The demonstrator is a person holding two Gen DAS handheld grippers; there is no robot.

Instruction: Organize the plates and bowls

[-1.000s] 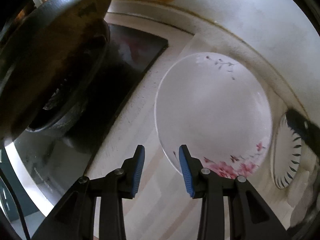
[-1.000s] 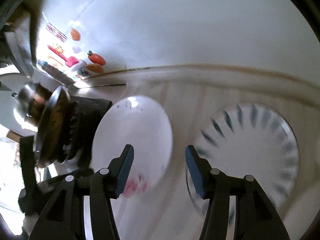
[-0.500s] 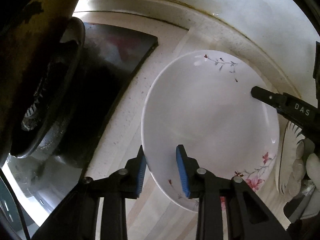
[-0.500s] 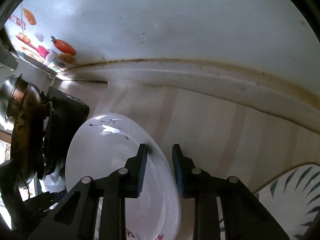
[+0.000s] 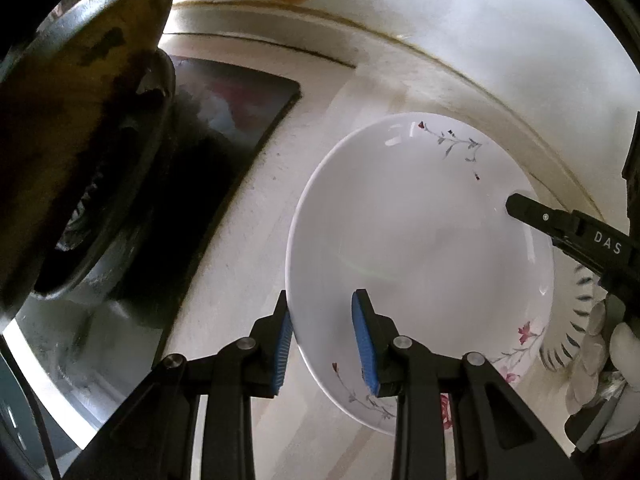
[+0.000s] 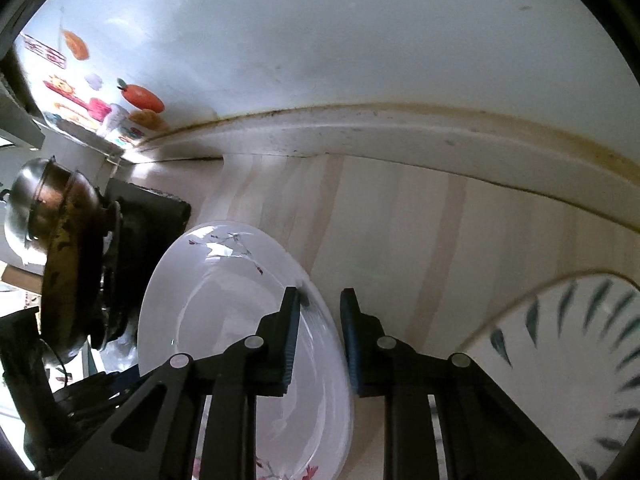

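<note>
Both tools, the left tool (image 5: pixel 322 334) and right tool (image 6: pixel 320 330), are straddling opposite rims of the floral plate (image 5: pixel 416 256) on the worktop (image 6: pixel 400 216), jaws narrowed but seemingly not clamped, needing closure before lifting toward the leaf-patterned plate (image 6: pixel 560 360).

Left gripper (image 5: pixel 322 338): black angular linkage arms; round silver pivot screws; blue ribbed pads (image 5: pixel 365 344) lining the fingers
Right gripper (image 6: pixel 319 334): same black frame; silver screws; dark blue ribbed pads (image 6: pixel 349 336); white "DAS" lettering on its finger, seen at 3 o'clock in the left view
Hand (image 5: pixel 616 350): pale glove, at 4 o'clock in the left view
</note>
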